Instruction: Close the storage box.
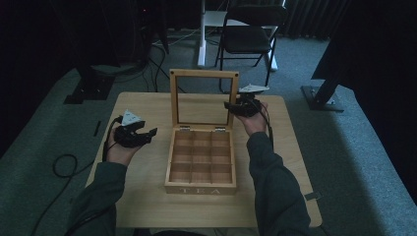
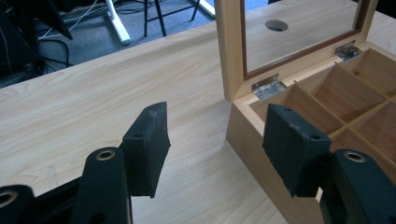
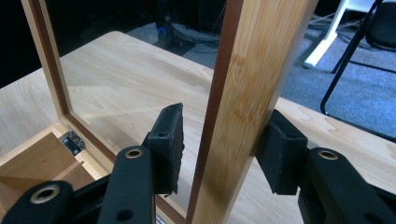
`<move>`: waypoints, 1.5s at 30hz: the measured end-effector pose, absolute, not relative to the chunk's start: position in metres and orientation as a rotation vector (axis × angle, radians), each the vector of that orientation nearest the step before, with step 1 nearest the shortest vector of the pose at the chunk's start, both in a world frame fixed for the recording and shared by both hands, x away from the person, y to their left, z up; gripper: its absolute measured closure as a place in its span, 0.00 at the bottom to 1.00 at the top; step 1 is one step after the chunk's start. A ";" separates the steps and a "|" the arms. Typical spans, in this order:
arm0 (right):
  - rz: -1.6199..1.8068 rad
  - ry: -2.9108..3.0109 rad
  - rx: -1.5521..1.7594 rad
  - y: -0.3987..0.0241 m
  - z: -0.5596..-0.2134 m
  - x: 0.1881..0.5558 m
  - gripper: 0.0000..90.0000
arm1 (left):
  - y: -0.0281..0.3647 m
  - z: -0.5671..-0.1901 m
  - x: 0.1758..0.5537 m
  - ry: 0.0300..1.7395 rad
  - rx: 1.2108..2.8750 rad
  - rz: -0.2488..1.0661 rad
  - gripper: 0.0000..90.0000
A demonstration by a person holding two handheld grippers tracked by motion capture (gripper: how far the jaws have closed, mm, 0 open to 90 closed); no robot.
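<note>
The tea box (image 1: 200,162) sat at the middle of the desk (image 1: 142,206), close to the near edge, a pale wooden case with "TEA" lettered on its front and thin partitions cutting the inside into a grid of square compartments. Its lid (image 1: 203,98) stood upright at the back, a wooden frame around a clear pane, hung on two small metal hinges (image 2: 268,87).

The right claw (image 1: 237,106) straddled the lid's right-hand frame bar. In the right gripper view the bar (image 3: 243,107) rose between the two black padded jaws, a light grain with a darker inner strip; the right pad lay against the wood, the left stood just off it, so the grip was not yet closed.

The left claw (image 1: 147,132) hung open with nothing between its pads, over the desk's left side. The left gripper view showed the box's left wall just beside one pad (image 2: 294,149) and a round hole (image 2: 276,25) in the desk top, seen through the pane.
</note>
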State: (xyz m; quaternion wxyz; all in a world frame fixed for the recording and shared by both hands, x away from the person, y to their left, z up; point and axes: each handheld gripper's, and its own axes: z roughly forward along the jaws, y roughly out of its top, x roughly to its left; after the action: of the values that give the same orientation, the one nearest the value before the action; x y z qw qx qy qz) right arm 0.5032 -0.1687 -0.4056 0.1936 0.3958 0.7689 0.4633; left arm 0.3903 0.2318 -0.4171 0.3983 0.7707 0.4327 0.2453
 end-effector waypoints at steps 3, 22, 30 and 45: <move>1.305 2.145 1.089 -0.169 -0.405 0.497 0.61 | 0.228 -0.415 0.392 1.089 1.952 0.622 0.46; 1.293 2.110 0.937 -0.172 -0.399 0.447 0.65 | 0.198 -0.401 0.407 1.076 1.943 0.644 0.62; 1.289 2.115 0.934 -0.172 -0.399 0.440 0.64 | 0.183 -0.395 0.413 1.055 1.932 0.651 0.75; 1.307 2.110 1.010 -0.179 -0.399 0.427 0.68 | 0.174 -0.390 0.410 1.023 1.940 0.656 0.83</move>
State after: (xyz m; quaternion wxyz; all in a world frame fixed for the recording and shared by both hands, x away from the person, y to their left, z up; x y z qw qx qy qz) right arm 0.4270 -0.1786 -0.3993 0.2288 0.3669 0.7666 0.4747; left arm 0.4098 0.1736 -0.3896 0.4135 0.7716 0.4069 0.2608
